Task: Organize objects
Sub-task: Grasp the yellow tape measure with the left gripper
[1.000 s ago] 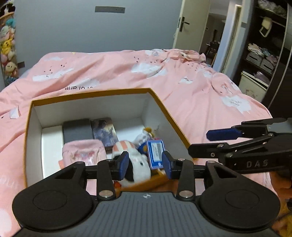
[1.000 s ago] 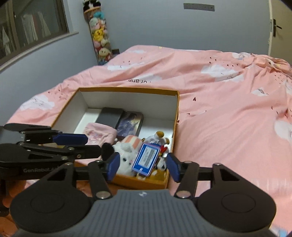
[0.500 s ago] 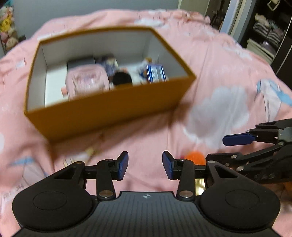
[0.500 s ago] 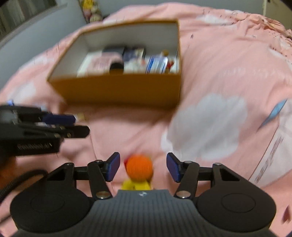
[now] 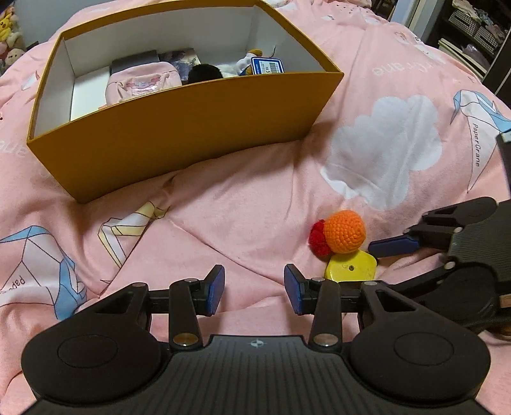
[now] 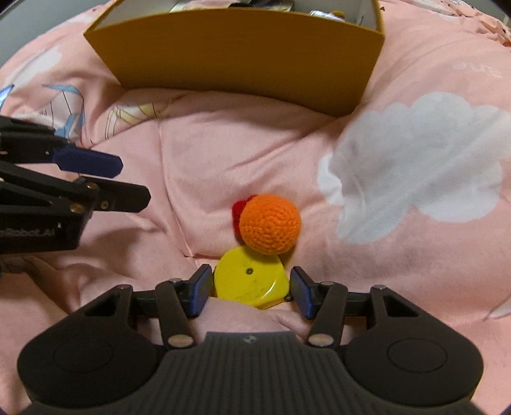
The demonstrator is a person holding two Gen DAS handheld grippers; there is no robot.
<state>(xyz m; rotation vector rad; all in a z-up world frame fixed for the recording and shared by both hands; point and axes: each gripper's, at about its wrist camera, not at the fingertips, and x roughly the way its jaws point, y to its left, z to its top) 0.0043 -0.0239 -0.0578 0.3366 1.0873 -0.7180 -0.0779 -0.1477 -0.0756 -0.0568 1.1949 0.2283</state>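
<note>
A yellow disc-shaped case (image 6: pixel 247 281) lies on the pink duvet (image 6: pixel 223 143), with an orange crochet ball (image 6: pixel 270 223) and a small red ball (image 6: pixel 238 207) touching its far side. My right gripper (image 6: pixel 249 290) points steeply down and straddles the yellow case. Its blue pads stand close to the case's sides without clearly pressing. My left gripper (image 5: pixel 254 289) hangs open over bare duvet, left of the orange ball (image 5: pixel 345 231) and the yellow case (image 5: pixel 349 269). Beyond them stands the open orange box (image 5: pixel 179 127).
Inside the box lie a pink pouch (image 5: pixel 140 81), a blue-labelled card (image 5: pixel 266 65), dark flat items and plush toys. Plush toys (image 5: pixel 9 35) pile up at the far left wall. Dark shelves (image 5: pixel 472 28) stand at the far right.
Both grippers came down from over the box and tilted toward the duvet in front of it. The right one sank until the yellow case lay between its fingers, which narrowed slightly.
</note>
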